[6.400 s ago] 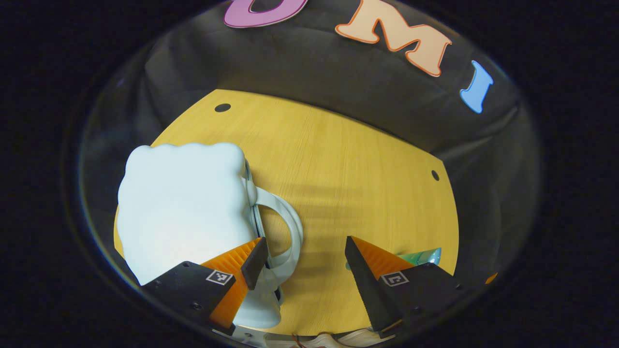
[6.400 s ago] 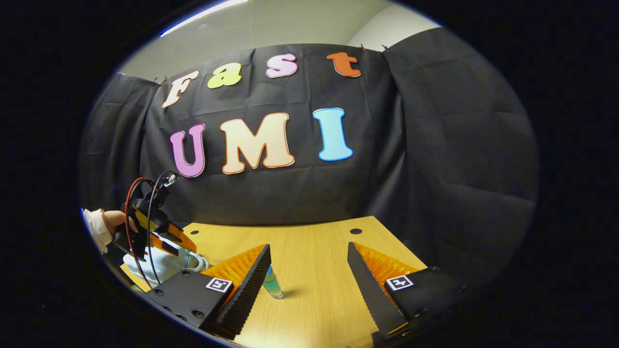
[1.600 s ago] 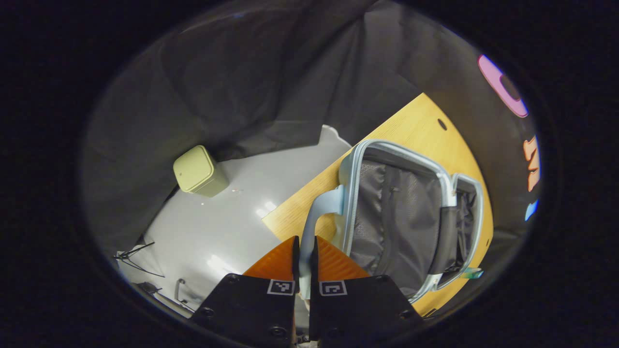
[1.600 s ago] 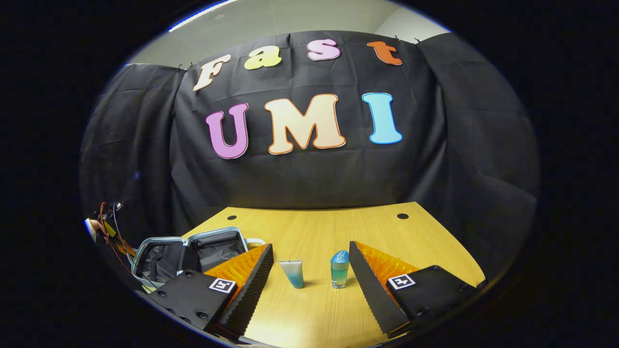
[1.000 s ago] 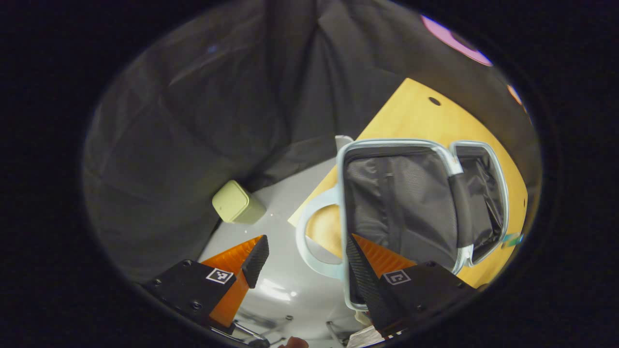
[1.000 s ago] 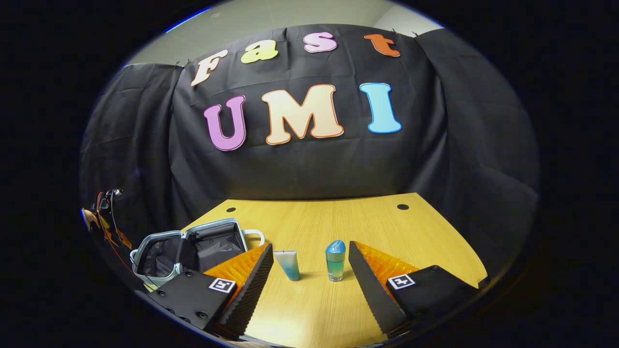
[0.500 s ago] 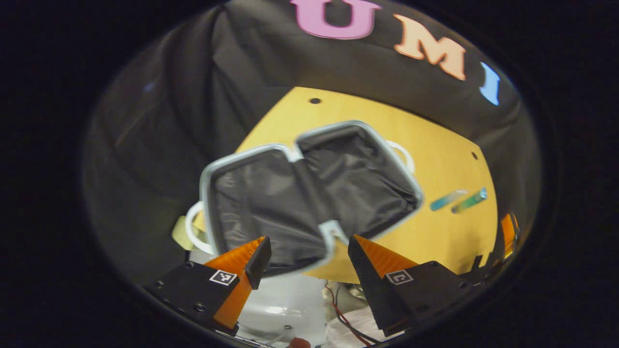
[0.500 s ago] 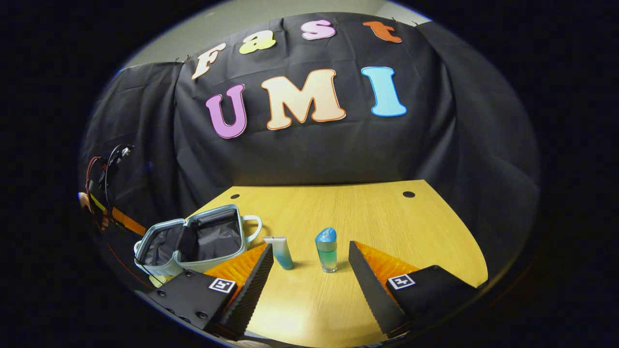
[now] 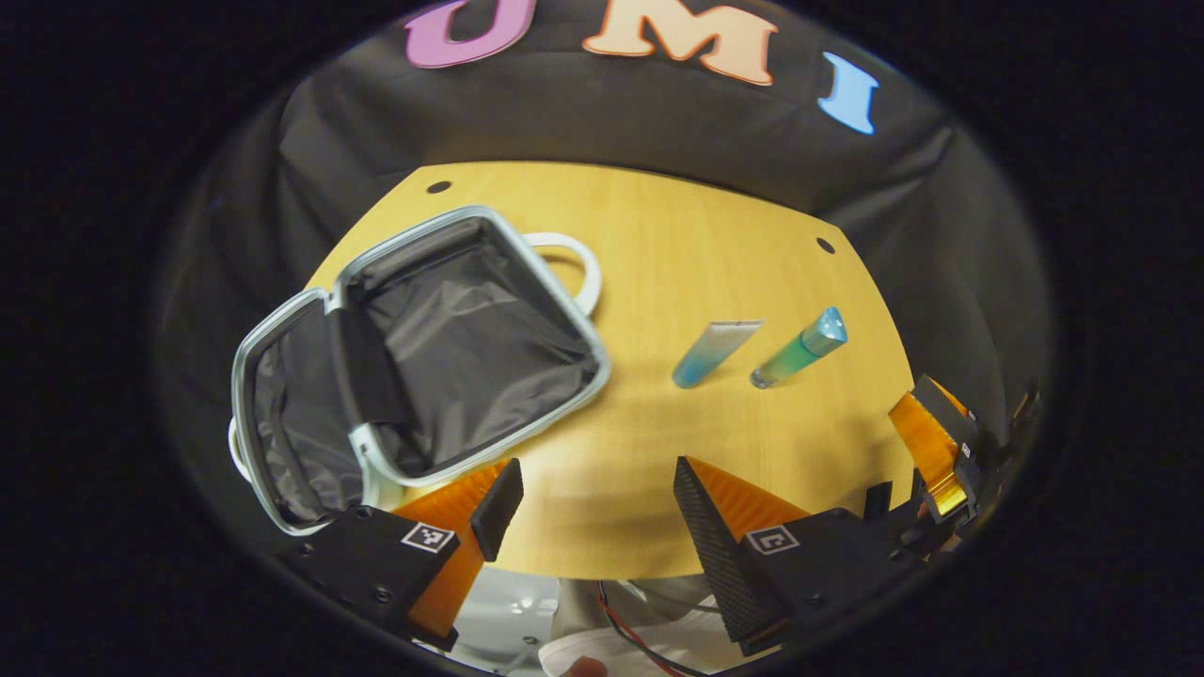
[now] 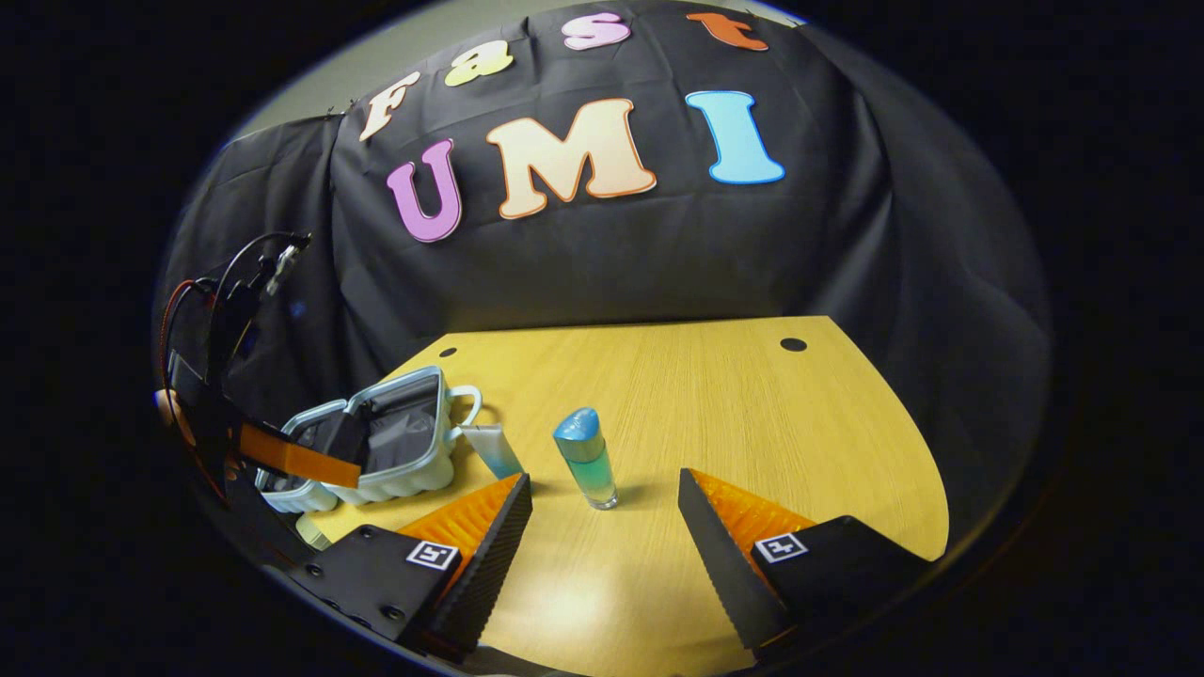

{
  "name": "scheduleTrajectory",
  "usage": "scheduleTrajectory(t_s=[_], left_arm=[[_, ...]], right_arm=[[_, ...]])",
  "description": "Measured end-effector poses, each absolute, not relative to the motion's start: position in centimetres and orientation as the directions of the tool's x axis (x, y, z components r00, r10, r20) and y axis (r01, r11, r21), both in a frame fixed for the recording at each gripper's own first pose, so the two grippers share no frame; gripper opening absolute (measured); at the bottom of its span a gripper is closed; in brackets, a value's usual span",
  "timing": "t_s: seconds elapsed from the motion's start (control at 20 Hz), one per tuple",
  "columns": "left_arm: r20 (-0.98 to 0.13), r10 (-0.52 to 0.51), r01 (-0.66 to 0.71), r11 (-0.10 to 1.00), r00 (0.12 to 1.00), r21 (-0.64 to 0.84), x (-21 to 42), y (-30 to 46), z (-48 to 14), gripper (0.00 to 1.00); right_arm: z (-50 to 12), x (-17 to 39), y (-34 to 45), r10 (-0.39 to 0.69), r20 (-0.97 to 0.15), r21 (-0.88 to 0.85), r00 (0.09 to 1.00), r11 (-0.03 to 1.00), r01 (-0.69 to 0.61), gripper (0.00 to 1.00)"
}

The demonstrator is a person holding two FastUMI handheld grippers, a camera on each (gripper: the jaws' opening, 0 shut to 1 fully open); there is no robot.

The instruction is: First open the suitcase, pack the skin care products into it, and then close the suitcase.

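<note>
Left gripper view: the suitcase (image 9: 414,357) is seen lying open on the counter (image 9: 677,235), with a tube (image 9: 715,353) and a bottle (image 9: 800,346) set beside it. The left tool (image 9: 593,494) is held open, gripping nothing. The right tool (image 10: 602,512) is likewise held open near the bottle.
</note>
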State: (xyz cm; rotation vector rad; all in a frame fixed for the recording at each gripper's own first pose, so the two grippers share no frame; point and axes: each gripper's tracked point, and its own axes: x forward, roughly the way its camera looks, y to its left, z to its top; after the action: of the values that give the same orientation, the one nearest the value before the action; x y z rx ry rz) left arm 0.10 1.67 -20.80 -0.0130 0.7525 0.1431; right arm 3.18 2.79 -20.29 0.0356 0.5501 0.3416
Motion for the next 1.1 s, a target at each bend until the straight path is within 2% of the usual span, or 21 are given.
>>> scheduleTrajectory(t_s=[0.05, 0.15, 0.25, 0.3, 0.65, 0.7, 0.85, 0.95, 1.0, 1.1], left_arm=[[-0.680, 0.105, -0.105, 0.994, 0.725, 0.042, 1.4, 0.5, -21.9, 0.96], [-0.665, 0.086, -0.063, 0.996, 0.742, 0.059, 3.9, -1.3, -23.8, 0.96], [-0.632, 0.071, -0.032, 0.997, 0.772, 0.073, 6.6, -2.6, -25.1, 0.96], [-0.623, 0.059, -0.018, 0.997, 0.780, 0.072, 7.8, -3.4, -25.9, 0.98], [-0.506, 0.082, -0.058, 0.996, 0.858, 0.063, 13.5, -3.8, -27.4, 0.96], [-0.501, 0.081, -0.063, 0.997, 0.862, 0.052, 14.2, -3.6, -27.9, 0.95], [-0.493, 0.067, -0.062, 0.998, 0.867, 0.026, 15.4, -3.5, -28.5, 0.90], [-0.492, 0.072, -0.060, 0.997, 0.868, 0.042, 16.0, -3.1, -28.9, 0.82], [-0.495, 0.067, -0.052, 0.998, 0.866, 0.045, 16.2, -3.1, -29.2, 0.70], [-0.500, 0.076, -0.045, 0.996, 0.863, 0.073, 16.4, -3.1, -29.4, 0.44]], right_arm=[[-21.0, 3.5, 2.8, 0.340, -0.509, 0.131, 0.791, 0.939, -0.319, 0.98], [-22.7, 4.0, 3.1, 0.368, -0.528, 0.153, 0.766, 0.928, -0.340, 0.98], [-24.4, 4.3, 3.6, 0.395, -0.548, 0.182, 0.737, 0.916, -0.356, 0.94], [-25.0, 4.5, 3.8, 0.407, -0.552, 0.191, 0.728, 0.912, -0.364, 0.98], [-27.9, 5.7, 4.4, 0.442, -0.571, 0.205, 0.691, 0.892, -0.402, 0.98], [-28.3, 5.9, 4.5, 0.446, -0.573, 0.206, 0.687, 0.890, -0.406, 0.94], [-28.9, 6.7, 4.9, 0.461, -0.566, 0.220, 0.683, 0.884, -0.414, 0.98], [-29.3, 6.9, 5.4, 0.471, -0.561, 0.230, 0.680, 0.878, -0.419, 0.98], [-29.5, 7.0, 5.5, 0.476, -0.561, 0.235, 0.677, 0.876, -0.421, 0.94], [-30.0, 7.0, 6.1, 0.488, -0.563, 0.248, 0.667, 0.870, -0.426, 0.94]])
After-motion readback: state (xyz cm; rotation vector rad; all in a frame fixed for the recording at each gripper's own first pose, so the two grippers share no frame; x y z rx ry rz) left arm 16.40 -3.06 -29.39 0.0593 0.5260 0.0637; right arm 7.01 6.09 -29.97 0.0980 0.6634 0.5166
